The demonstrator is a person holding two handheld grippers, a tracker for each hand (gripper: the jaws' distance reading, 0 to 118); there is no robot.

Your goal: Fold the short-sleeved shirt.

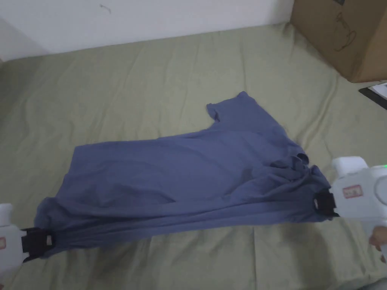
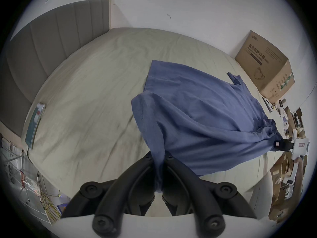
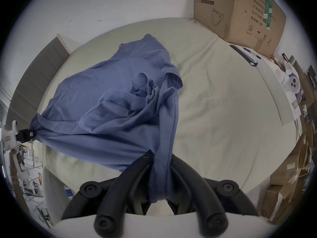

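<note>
Printed writing and a line drawing of a face mask are seen on the cardboard box at the far right of the bed. A grey headboard is seen at the left. The blue shirt is spread across the green sheet, its near edge lifted. The left gripper is clamped on the hem corner; the right gripper is clamped on bunched cloth near the collar.
</note>
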